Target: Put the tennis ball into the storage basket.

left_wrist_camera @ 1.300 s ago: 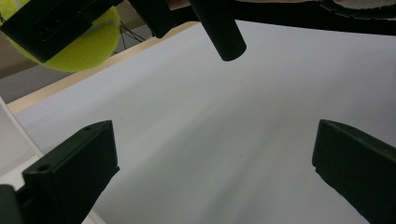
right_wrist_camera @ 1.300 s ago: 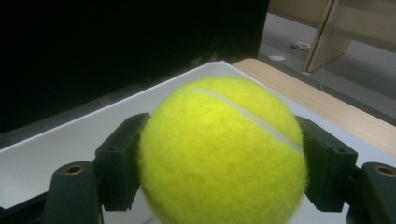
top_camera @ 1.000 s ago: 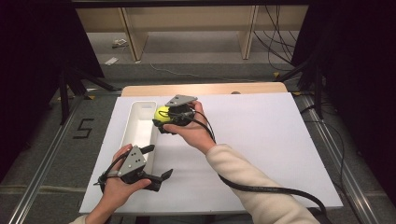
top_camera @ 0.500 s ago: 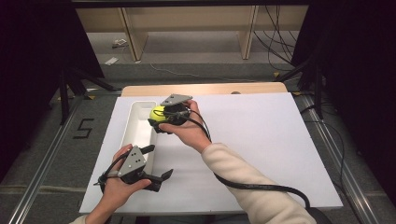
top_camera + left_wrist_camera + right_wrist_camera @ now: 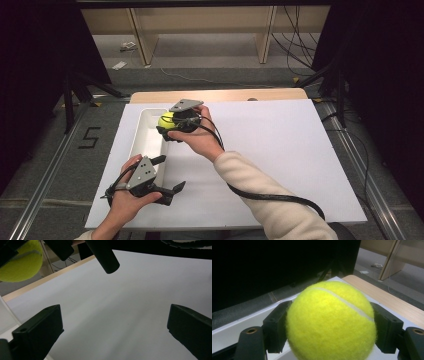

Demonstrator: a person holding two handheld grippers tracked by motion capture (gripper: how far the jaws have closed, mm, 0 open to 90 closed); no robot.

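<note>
A yellow-green tennis ball (image 5: 165, 120) (image 5: 331, 322) is clamped between the jaws of my right gripper (image 5: 167, 125), which hovers over the right rim of a long white tray (image 5: 146, 142) at the table's left. The ball (image 5: 21, 263) also appears at the top left of the left gripper view. My left gripper (image 5: 167, 175) (image 5: 115, 332) rests low near the table's front edge, its jaws wide apart with only white table surface between them.
White sheet (image 5: 280, 150) covers the table, with a wooden strip (image 5: 220, 95) along its far edge. A black cable (image 5: 270, 195) trails from the right gripper across the front. Wooden shelving legs (image 5: 142, 35) stand on the floor beyond.
The right gripper with the ball has drifted slightly left toward the tray. The left gripper has stayed put.
</note>
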